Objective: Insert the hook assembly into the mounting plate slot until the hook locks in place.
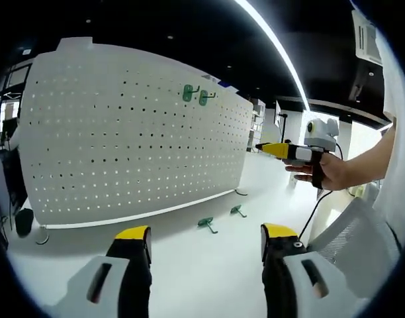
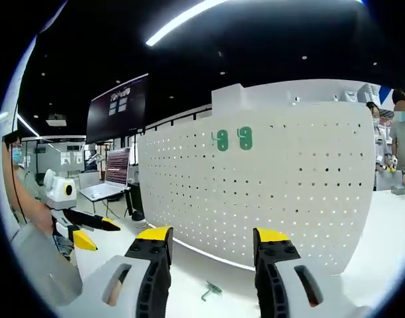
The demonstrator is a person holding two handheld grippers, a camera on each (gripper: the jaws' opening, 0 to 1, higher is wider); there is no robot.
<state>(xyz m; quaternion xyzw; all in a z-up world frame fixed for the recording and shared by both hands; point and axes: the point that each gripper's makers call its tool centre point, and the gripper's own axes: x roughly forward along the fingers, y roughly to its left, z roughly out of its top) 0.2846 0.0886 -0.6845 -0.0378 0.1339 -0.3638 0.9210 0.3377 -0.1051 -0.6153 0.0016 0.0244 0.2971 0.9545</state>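
Two green hooks (image 1: 221,219) on white tabletop (image 1: 189,265), both tongs open, perhaps office beyond pegboard (image 1: 130,132).

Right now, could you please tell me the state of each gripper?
Left gripper: open, holding nothing.
Right gripper: open, holding nothing.

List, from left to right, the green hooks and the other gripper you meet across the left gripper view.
First mounted hook → second mounted hook → loose hook on the table → second loose hook → right gripper.
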